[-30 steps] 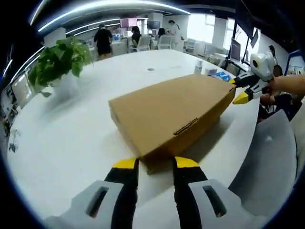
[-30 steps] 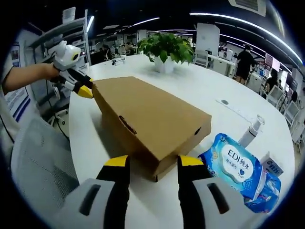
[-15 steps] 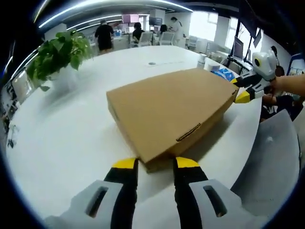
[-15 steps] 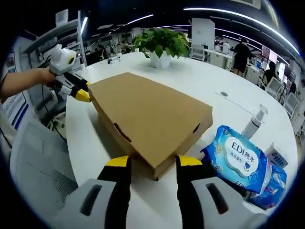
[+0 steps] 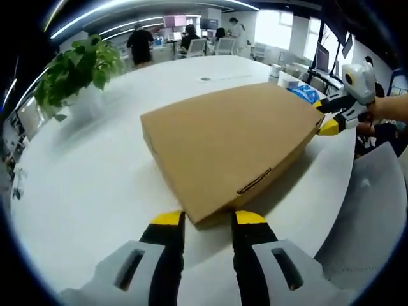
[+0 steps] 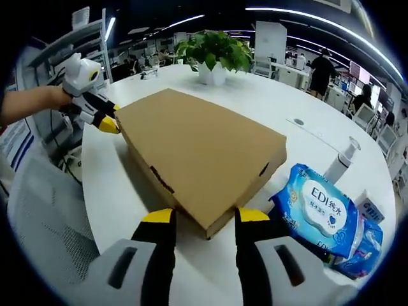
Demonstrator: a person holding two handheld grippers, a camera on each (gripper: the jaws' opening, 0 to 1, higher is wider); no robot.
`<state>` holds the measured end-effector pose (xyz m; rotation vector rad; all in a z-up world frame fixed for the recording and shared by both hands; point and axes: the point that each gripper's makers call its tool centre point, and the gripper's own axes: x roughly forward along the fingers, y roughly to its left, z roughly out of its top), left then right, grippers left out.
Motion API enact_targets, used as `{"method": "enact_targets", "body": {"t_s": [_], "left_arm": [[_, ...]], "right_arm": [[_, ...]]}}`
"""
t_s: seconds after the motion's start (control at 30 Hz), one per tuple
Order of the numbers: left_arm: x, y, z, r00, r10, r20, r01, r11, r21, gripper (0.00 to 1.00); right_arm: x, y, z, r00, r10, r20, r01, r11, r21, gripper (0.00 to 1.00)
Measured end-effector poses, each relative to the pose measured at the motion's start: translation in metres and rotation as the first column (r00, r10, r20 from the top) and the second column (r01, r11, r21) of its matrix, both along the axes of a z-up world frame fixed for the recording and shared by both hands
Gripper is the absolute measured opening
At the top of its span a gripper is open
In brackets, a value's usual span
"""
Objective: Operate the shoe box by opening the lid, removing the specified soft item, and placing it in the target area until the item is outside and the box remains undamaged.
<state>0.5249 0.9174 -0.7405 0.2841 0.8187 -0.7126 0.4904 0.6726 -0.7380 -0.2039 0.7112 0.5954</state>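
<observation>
Lifted since before, the shoe box (image 5: 229,143) lid sits between both grippers' open fingers, wipes pack (image 6: 322,213) beside.

an open-plan office: beyond the white table (image 5: 95,172) stood desks with monitors (image 5: 322,60), office chairs (image 5: 224,44) and ceiling strip lights (image 6: 299,13).

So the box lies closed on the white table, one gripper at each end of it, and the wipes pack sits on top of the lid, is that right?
Not quite: the wipes pack is not on the lid. The right gripper view shows it lying on the table beside the box. The rest holds: the box is closed, with the left gripper at one end and the right gripper at the other.
</observation>
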Motion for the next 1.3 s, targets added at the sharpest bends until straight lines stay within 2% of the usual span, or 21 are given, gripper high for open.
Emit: {"method": "enact_targets", "body": {"t_s": [0.27,0.83,1.3], "left_arm": [[0.011,-0.003,0.001,1.000,-0.004,0.000,0.004,1.000,0.004,0.27],[0.051,-0.015,0.001,1.000,-0.011,-0.005,0.011,1.000,0.008,0.27],[0.079,-0.028,0.000,1.000,-0.027,-0.011,0.027,1.000,0.014,0.27]], "right_arm": [[0.012,-0.004,0.000,1.000,0.002,0.002,-0.002,1.000,-0.003,0.33],[0.053,-0.017,0.000,1.000,0.001,-0.004,-0.001,1.000,-0.011,0.33],[0.077,-0.029,0.000,1.000,-0.014,-0.002,0.014,1.000,-0.012,0.34]]}}
